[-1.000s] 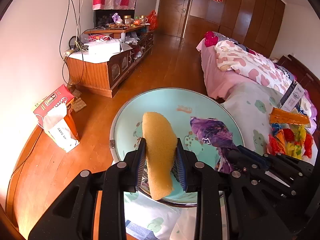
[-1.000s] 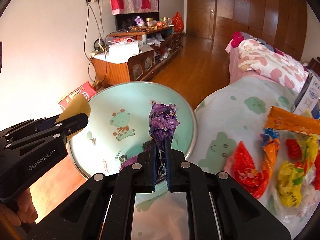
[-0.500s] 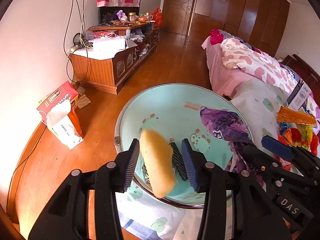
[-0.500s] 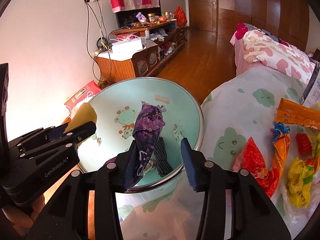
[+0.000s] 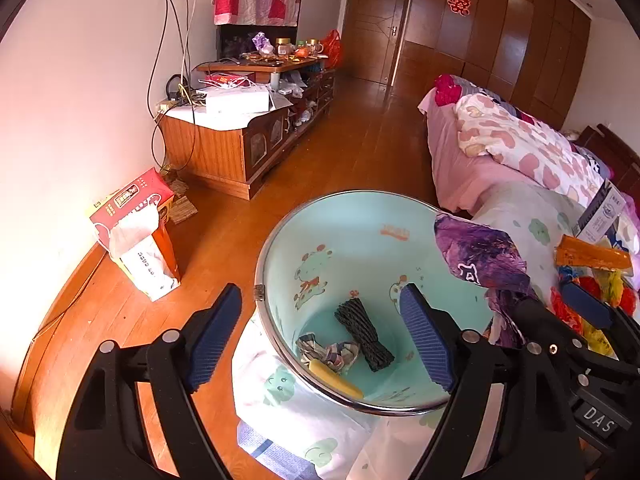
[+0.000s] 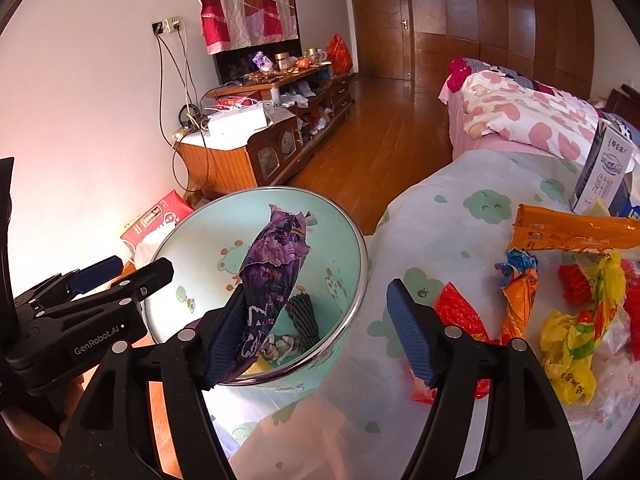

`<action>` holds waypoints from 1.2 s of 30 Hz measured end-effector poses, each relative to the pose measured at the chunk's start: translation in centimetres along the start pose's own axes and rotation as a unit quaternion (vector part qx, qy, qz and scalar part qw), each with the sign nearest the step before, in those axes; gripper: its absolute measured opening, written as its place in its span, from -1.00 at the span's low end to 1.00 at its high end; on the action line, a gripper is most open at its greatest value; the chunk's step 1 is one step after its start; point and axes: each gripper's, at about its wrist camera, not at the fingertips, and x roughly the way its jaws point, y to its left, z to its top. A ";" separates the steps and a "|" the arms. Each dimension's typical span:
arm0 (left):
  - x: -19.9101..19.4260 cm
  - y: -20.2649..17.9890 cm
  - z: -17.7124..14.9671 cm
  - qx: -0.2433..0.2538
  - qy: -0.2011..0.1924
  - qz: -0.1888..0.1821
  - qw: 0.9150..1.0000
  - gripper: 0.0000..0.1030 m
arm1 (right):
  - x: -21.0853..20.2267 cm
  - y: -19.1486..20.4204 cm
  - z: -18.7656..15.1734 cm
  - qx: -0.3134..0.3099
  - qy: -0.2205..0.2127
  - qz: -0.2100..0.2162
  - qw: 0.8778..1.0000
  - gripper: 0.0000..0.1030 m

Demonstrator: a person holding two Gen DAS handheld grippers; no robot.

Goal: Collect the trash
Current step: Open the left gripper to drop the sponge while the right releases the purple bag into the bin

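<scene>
Both grippers, left gripper and right gripper, are opening over the bin; the purple wrapper clings to 1 finger at lower left and might snag there instead of dropping in.

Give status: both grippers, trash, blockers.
Left gripper opening, empty over mint metal-rimmed bin. Right gripper opening; crumpled purple foil wrapper against one pad, above bin. No blockers.

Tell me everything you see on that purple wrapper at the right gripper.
The purple wrapper is crinkled, glossy foil-like film with white print and a torn top. It stands tilted over the mint bin, its lower end against the left pad of the right gripper, whose jaws are opening. The other pad is clear of it, so it is unclamped.
</scene>
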 end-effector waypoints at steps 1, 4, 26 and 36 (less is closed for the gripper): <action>-0.2 0.2 0.1 -0.005 -0.002 0.001 1.000 0.60 | -0.3 0.0 0.0 0.001 -0.005 -0.002 1.000 0.53; -0.8 0.5 0.3 -0.010 -0.010 0.008 1.000 0.62 | -1.0 -0.1 0.0 0.004 -0.022 -0.011 1.000 0.67; -3.4 -0.5 0.0 0.004 -0.027 0.026 0.999 0.68 | -4.3 -4.5 -2.1 0.028 -0.079 -0.085 0.993 0.85; -3.4 3.9 0.7 -0.044 -0.031 0.055 0.997 0.69 | 4.2 0.9 1.4 -0.007 0.065 0.072 0.995 0.90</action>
